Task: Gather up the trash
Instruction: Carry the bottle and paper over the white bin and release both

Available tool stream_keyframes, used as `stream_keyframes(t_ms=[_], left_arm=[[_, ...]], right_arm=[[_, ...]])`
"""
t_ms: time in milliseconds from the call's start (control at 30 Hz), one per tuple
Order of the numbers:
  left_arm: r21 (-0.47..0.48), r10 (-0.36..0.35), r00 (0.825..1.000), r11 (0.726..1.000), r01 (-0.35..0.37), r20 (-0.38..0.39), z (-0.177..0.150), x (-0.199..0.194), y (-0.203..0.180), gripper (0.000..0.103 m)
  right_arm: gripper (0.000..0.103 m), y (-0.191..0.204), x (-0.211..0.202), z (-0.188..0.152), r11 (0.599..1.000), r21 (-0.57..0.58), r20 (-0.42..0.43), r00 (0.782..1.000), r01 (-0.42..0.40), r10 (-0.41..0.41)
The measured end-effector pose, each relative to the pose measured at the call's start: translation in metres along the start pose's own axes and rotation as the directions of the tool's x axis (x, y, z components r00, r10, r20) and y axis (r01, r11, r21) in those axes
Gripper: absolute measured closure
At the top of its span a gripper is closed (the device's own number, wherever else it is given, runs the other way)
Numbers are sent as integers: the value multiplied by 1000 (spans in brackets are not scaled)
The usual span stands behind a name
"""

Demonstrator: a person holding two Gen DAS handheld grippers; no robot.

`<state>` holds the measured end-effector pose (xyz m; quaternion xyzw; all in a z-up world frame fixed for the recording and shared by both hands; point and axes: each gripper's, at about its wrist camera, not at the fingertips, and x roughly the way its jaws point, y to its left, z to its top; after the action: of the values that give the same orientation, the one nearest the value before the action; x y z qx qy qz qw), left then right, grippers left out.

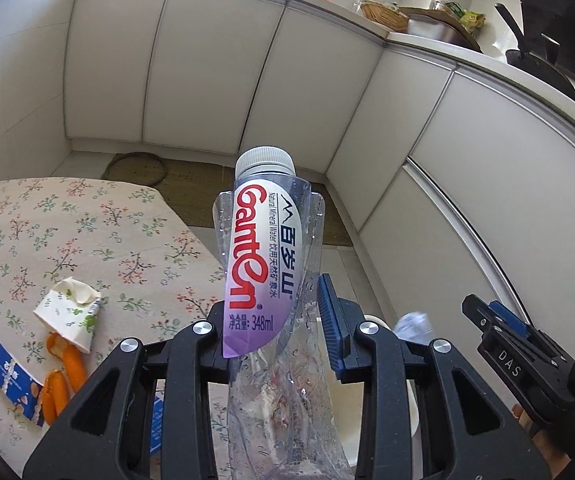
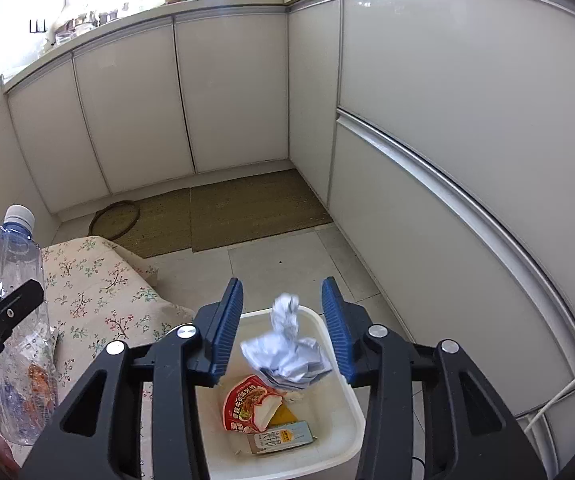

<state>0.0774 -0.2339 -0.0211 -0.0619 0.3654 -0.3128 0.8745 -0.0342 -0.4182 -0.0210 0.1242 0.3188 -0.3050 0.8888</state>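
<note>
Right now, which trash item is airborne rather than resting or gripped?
The crumpled paper wad, loose between the open right claw above the white bin.

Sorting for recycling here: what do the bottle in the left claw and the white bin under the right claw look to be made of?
The bottle looks like thin clear plastic: see-through, creased walls with droplets, a glossy printed label and a ribbed white cap. The bin looks like smooth, matte white rigid plastic, judging by its rounded moulded rim. The crumpled wad between the right claw's fingers seems to be paper or tissue; I can't tell which.
</note>
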Motion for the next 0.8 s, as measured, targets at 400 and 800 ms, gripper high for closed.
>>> stream_keyframes(t_ms=[400, 800], left_arm=[[80, -123, 989, 988, 129, -79, -20, 40, -74, 72], [173, -174, 970, 964, 203, -170, -48, 79, -116, 71]], right_arm=[[39, -78, 0, -6, 986, 92, 3, 990, 139, -140], [37, -140, 13, -23, 956, 127, -58, 964, 263, -258]])
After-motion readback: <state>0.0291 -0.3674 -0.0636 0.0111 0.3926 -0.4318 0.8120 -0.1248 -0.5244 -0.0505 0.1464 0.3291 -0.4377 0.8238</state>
